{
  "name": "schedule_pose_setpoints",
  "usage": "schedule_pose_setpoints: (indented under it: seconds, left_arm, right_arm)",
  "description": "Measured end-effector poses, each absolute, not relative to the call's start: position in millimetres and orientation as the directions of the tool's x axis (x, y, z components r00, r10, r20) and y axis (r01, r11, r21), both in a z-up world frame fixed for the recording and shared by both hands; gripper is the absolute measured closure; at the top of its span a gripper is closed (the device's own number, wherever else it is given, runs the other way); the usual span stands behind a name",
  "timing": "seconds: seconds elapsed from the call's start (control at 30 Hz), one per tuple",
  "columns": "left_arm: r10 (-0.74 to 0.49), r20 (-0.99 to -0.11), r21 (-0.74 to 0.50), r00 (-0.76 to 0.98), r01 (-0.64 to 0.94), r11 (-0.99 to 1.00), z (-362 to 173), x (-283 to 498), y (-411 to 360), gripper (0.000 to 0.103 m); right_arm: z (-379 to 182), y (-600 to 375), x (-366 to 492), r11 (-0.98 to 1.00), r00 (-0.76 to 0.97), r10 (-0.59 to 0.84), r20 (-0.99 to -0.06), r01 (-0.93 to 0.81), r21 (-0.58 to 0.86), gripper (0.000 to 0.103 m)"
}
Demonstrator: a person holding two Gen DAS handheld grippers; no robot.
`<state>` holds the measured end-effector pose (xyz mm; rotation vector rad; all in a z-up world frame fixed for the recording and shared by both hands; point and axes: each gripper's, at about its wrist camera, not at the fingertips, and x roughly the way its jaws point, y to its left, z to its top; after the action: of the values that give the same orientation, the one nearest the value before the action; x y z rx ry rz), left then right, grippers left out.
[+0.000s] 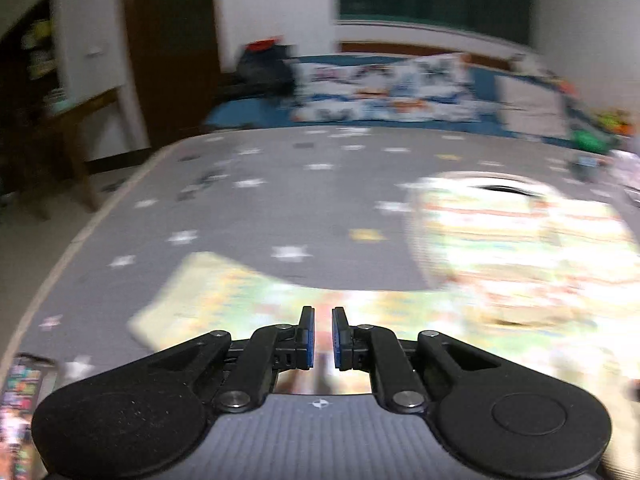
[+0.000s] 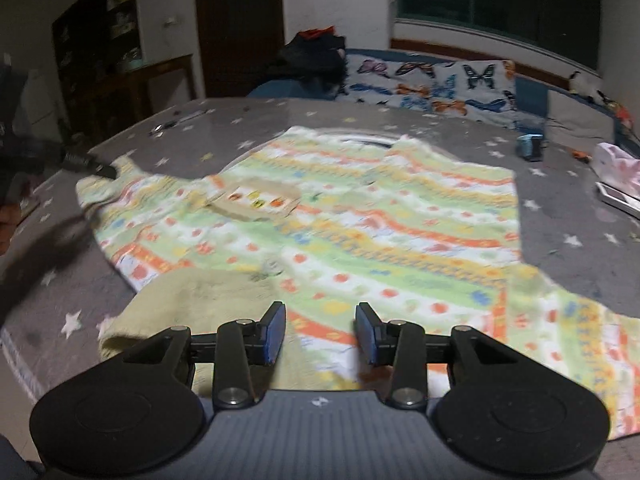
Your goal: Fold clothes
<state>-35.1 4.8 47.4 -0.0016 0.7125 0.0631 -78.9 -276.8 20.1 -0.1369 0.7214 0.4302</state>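
A short-sleeved garment [image 2: 360, 208] in pale green, orange and yellow stripes lies spread flat on the grey star-print cover [image 2: 580, 248], collar at the far side and a chest pocket [image 2: 256, 200] facing up. My right gripper [image 2: 320, 312] stands open just above the near hem, where a pale flap [image 2: 192, 300] is turned over; nothing is between its pads. In the right wrist view my left gripper [image 2: 106, 170] touches the tip of the left sleeve [image 2: 104, 188]. Its own blurred view shows the left gripper [image 1: 323, 312] over the garment [image 1: 520, 248], pads nearly together; blur hides whether cloth is pinched.
A butterfly-print pillow [image 2: 432, 80] and a dark bag [image 2: 316, 56] lie beyond the cover. A small blue object [image 2: 530, 146] and a pink-and-white item [image 2: 616, 168] sit at the far right. A colourful flat object [image 1: 20, 400] lies by the cover's left edge [image 1: 60, 260].
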Motion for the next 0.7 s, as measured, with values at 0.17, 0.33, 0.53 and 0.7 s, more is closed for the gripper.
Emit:
schedule_pose_setpoints:
  seconds: [0.17,0.33,0.53,0.7]
  left_arm:
    - [-0.109,-0.656,-0.03,0.747,0.119,0.993,54,-45,-51,0.087]
    - [-0.195,-0.654,-0.032,0.731,0.23,0.973,56,-47,-96,0.08]
    - [-0.243,-0.661,-0.023,0.71,0.304,0.952,52,-48,-135,0.063]
    - [-0.263,-0.677,-0.026,0.687,0.335,0.942,45,-47,-151,0.062]
  right_arm:
    - [28,-289,-90,0.915,0.693,0.323,-0.645,-0.402,0.027,0.064]
    - [36,-348,-101,0.977,0.762,0.201,-0.616,-0.205,0.064,0.064]
    - [26,-433,-112,0.993,0.78,-0.036,-0.625,0.099,0.066,0.064]
    - [22,-478,-117,0.966,0.768,-0.148,-0.624,0.246,0.074,0.064]
